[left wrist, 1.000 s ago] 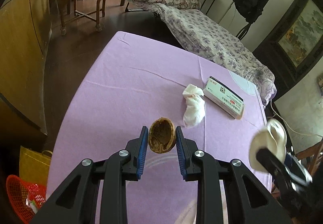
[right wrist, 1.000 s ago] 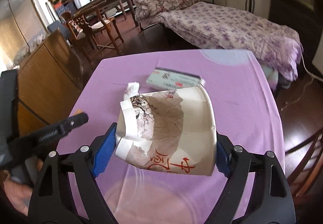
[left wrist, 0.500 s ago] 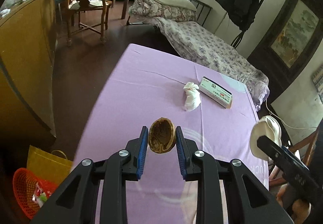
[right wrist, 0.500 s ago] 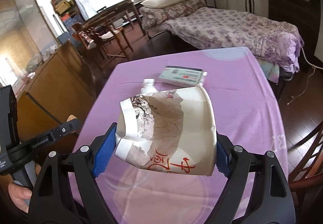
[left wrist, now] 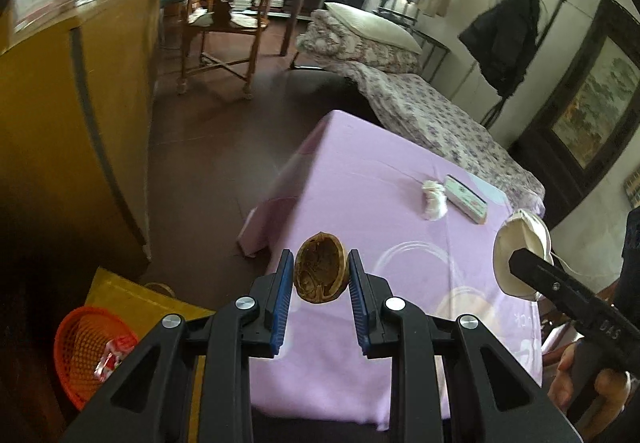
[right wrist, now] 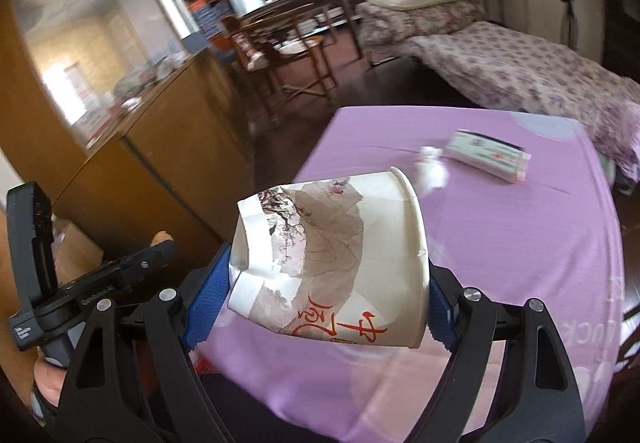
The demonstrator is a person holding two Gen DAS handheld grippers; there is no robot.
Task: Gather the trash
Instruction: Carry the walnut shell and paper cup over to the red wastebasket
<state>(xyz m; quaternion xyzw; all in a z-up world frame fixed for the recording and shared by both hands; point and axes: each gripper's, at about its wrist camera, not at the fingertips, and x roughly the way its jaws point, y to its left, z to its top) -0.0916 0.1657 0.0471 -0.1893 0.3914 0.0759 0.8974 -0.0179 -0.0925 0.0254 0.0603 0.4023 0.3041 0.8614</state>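
Observation:
My left gripper point(left wrist: 320, 275) is shut on half a brown walnut shell point(left wrist: 320, 274), held in the air over the near left corner of the purple table point(left wrist: 368, 179). My right gripper point(right wrist: 328, 275) is shut on a crumpled paper cup point(right wrist: 332, 263) with red characters, lying on its side between the blue pads. That cup point(left wrist: 520, 253) also shows at the right of the left wrist view. A crumpled white tissue point(left wrist: 434, 199) and a small white and green box point(left wrist: 466, 199) lie on the far part of the table. An orange mesh basket point(left wrist: 90, 351) stands on the floor at the lower left.
A yellow bag point(left wrist: 132, 299) leans beside the basket. A wooden cabinet point(left wrist: 72, 131) lines the left side. Beyond the table stand a bed with a floral cover point(left wrist: 432, 115) and wooden chairs point(left wrist: 220, 31). Dark floor lies between cabinet and table.
Both grippers have drawn back and to the left from the table with the shell and the cup still held. The floor, the cabinet and the orange basket now fill more of the views.

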